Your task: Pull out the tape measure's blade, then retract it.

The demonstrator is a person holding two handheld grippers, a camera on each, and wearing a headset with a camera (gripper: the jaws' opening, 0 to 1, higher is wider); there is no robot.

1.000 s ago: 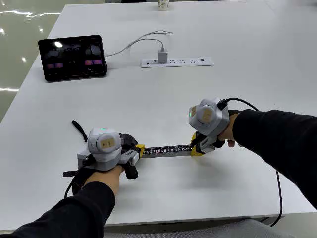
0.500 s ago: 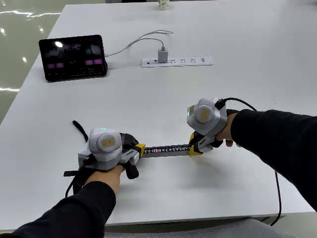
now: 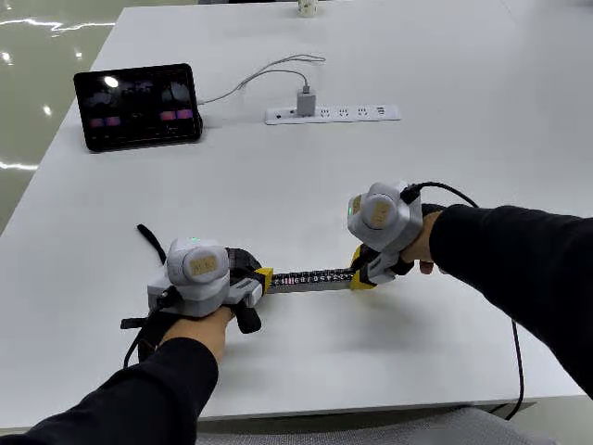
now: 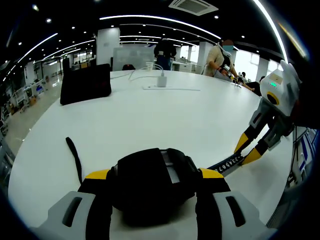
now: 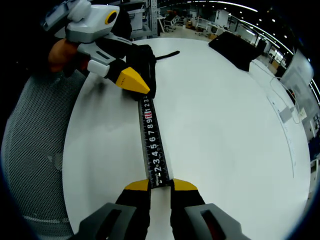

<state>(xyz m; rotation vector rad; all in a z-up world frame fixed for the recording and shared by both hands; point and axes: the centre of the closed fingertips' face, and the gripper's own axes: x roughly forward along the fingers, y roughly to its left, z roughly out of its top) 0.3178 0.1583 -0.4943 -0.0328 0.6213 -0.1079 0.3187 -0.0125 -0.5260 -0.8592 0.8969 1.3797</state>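
The black tape measure case (image 4: pixel 152 182) sits between the yellow-tipped jaws of my left gripper (image 3: pixel 252 281), which is shut on it at the table's front left. Its blade (image 3: pixel 310 277) runs a short way to the right, numbers facing up. My right gripper (image 3: pixel 361 281) is shut on the blade's end. In the right gripper view the blade (image 5: pixel 152 150) stretches from my right gripper (image 5: pixel 161 186) up to the case (image 5: pixel 142 65). The case's black wrist strap (image 4: pixel 74 159) lies loose on the table to the left.
A dark tablet (image 3: pixel 137 106) stands at the back left of the white table (image 3: pixel 445 83). A white power strip (image 3: pixel 334 114) with a plugged-in charger (image 3: pixel 306 100) and cable lies at the back centre. A black cable (image 3: pixel 515 357) trails off the table's right front edge.
My right gripper has moved left toward the case, so the exposed blade is shorter. The left gripper has held its place on the case.
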